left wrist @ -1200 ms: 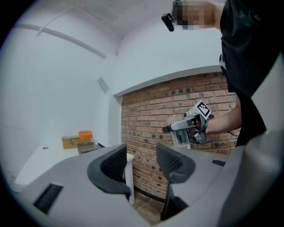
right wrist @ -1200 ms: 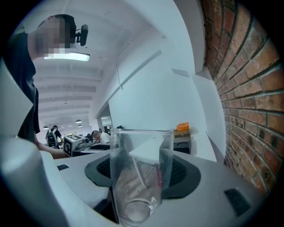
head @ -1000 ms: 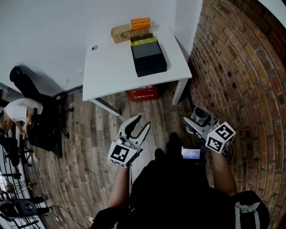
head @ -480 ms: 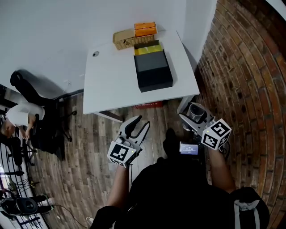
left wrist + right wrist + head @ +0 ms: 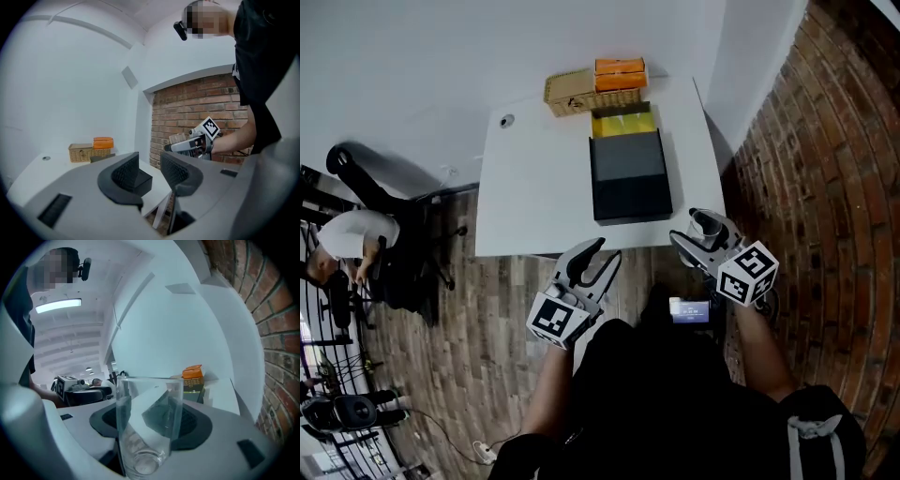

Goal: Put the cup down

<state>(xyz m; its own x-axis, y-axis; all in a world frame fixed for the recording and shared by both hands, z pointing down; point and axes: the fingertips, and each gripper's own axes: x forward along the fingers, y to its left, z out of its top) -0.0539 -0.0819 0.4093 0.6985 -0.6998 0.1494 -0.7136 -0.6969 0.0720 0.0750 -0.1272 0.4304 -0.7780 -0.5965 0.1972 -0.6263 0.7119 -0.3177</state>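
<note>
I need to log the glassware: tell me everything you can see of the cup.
The cup is a clear, empty glass tumbler with straight walls and a thick base. It stands upright, clamped in the right gripper, whose jaws press its sides, by the near right corner of the white table.

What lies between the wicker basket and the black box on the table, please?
A yellow box lies between them, as the head view shows.

A white rectangular table (image 5: 534,192) stands in the corner between a plain white wall (image 5: 412,66) and a red brick wall (image 5: 834,169), on a grey-brown wood plank floor (image 5: 487,314); a black office chair (image 5: 356,178) sits at the left, and a long strip light (image 5: 58,305) glows on the ceiling
</note>
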